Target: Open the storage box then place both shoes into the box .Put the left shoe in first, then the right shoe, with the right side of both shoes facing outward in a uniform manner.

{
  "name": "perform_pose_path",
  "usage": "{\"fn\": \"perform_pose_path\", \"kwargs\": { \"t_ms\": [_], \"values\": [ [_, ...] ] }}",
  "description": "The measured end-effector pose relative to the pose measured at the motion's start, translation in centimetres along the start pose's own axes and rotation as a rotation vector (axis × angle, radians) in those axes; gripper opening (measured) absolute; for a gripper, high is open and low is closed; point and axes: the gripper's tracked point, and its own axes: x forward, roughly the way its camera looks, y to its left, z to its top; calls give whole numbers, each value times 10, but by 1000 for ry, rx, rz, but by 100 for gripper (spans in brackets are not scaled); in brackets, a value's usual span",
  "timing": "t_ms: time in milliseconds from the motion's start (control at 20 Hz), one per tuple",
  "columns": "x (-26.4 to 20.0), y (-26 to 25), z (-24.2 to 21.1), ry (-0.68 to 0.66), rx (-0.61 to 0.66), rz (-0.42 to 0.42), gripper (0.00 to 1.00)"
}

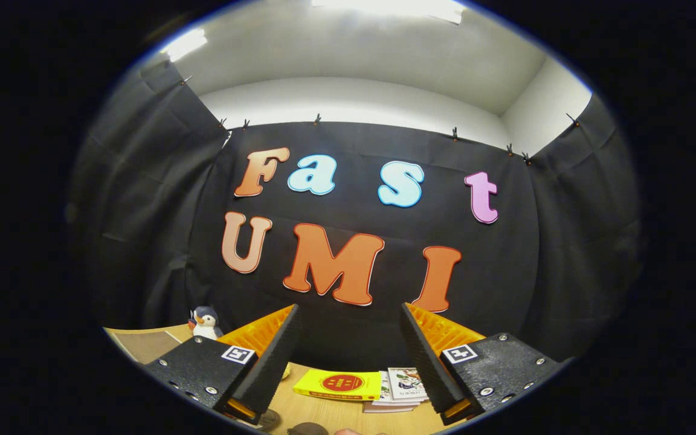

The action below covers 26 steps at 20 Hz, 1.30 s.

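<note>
My gripper (349, 317) is raised and faces the booth's back wall, its two fingers standing apart with nothing between them. The left finger (275, 356) and the right finger (422, 356) frame a stretch of wooden table (336, 414) far below. A small dark rounded shape (307, 429) peeks in at the near edge of the table; what it is cannot be told.
A yellow book (339, 384) lies on the table beyond the fingers, with a white illustrated booklet (405, 383) beside it on the right. A penguin plush toy (205, 322) stands at the table's back left, next to a brown mat (145, 344).
</note>
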Motion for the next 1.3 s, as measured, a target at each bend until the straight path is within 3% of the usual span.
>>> {"fn": "perform_pose_path", "kwargs": {
  "t_ms": [650, 1100, 1300],
  "values": [
    [15, 55, 5, -5, 61, 193, 97],
    [-1, 154, -93, 286, 257, 489, 97],
    [-21, 203, -158, 510, 416, 633, 97]
  ]
}}
